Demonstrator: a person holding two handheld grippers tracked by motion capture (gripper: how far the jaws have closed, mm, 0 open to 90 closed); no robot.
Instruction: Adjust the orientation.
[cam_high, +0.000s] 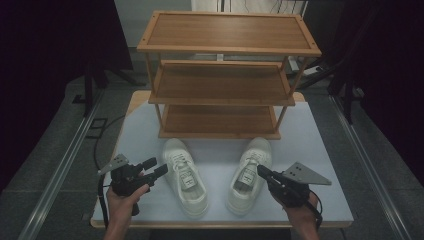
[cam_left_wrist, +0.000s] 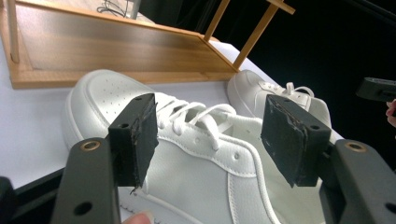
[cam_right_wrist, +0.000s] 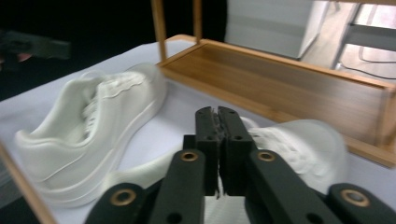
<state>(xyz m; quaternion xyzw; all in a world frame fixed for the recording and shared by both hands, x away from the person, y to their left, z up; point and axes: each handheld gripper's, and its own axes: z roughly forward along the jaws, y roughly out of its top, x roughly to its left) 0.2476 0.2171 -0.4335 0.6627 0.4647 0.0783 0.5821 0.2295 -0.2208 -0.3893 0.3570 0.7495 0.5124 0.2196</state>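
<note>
Table (cam_high: 320, 150): a pale sheet is spread over it; everything else here is placed relative to the wooden rack.

Wooden rack (cam_high: 220, 85): three bare tiers are stacked at the far middle of the table. Its lowest tier is seen behind the shoes in the left gripper view (cam_left_wrist: 116, 51) and in the right gripper view (cam_right_wrist: 289, 88).

Left shoe (cam_high: 186, 176): a white lace-up sneaker is laid in front of the rack's left half, toe pointed at the rack, heel toward the person. It is seen close up between the jaws in the left gripper view (cam_left_wrist: 196, 158).

Right shoe (cam_high: 250, 175): the matching sneaker is laid in front of the rack's right half, toe also toward the rack, a strip of table kept between it and the left shoe.

Left gripper (cam_high: 155, 167): it is held in the left hand (cam_high: 122, 197) in front of the rack, just left of the left shoe; the jaws are spread wide with nothing touched.

Right gripper (cam_high: 261, 171): it is held in the right hand (cam_high: 300, 212) in front of the rack's right side, tips at the right shoe's opening. The jaws are seen pressed together in the right gripper view (cam_right_wrist: 217, 140); whether anything is pinched cannot be told.
</note>
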